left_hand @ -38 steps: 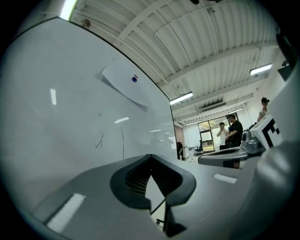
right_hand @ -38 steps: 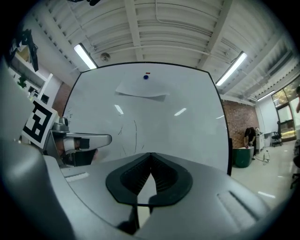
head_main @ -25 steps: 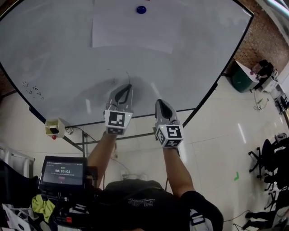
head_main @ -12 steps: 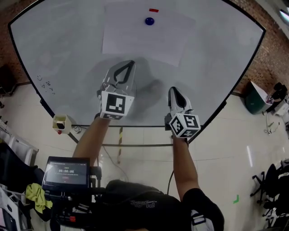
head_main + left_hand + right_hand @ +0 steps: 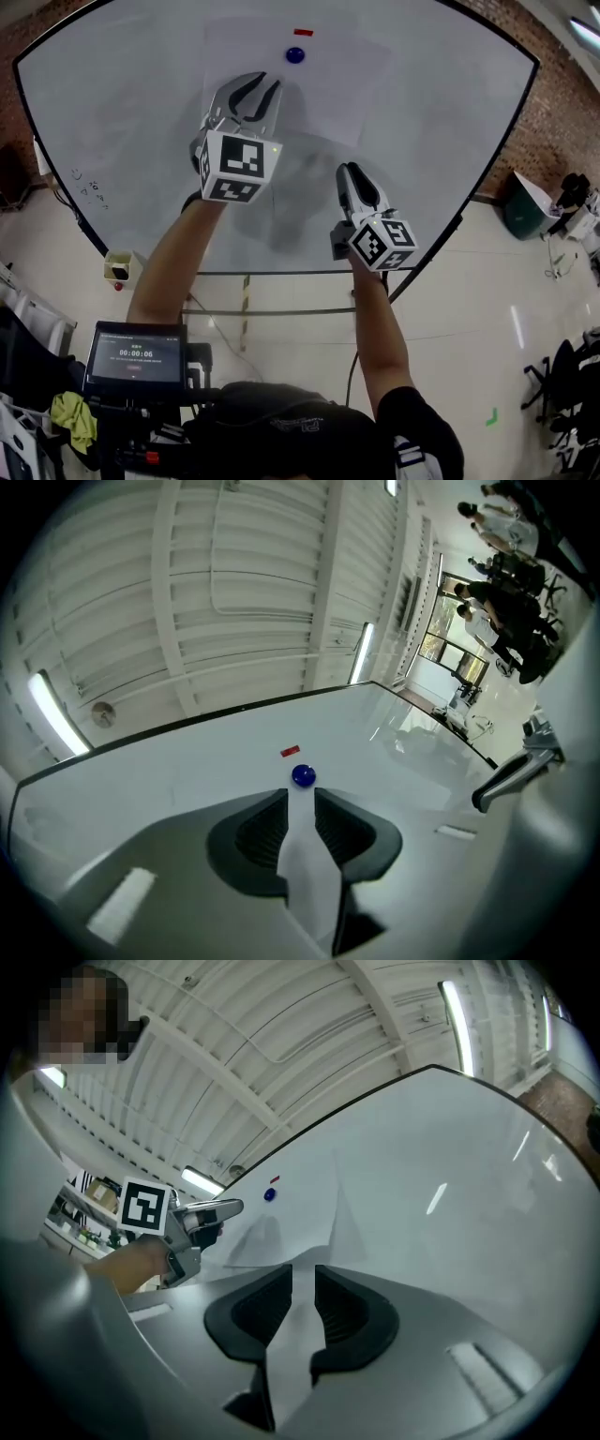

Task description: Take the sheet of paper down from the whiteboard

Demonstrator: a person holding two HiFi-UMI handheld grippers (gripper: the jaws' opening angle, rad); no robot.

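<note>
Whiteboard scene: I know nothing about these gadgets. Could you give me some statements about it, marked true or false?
A blue magnet pins the sheet of paper to the whiteboard. True.
The left gripper is gripping the paper. False: its fingers are opening, with nothing between them.
The right gripper is higher than the left. False: it is lower; its fingers are opening too, empty.
A small red strip sits above the blue magnet. True.

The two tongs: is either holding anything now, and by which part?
Nothing is held. The jaws of the left tongs and the right tongs are opening, with nothing between them; the sheet of paper hangs on the whiteboard under a blue magnet.
</note>
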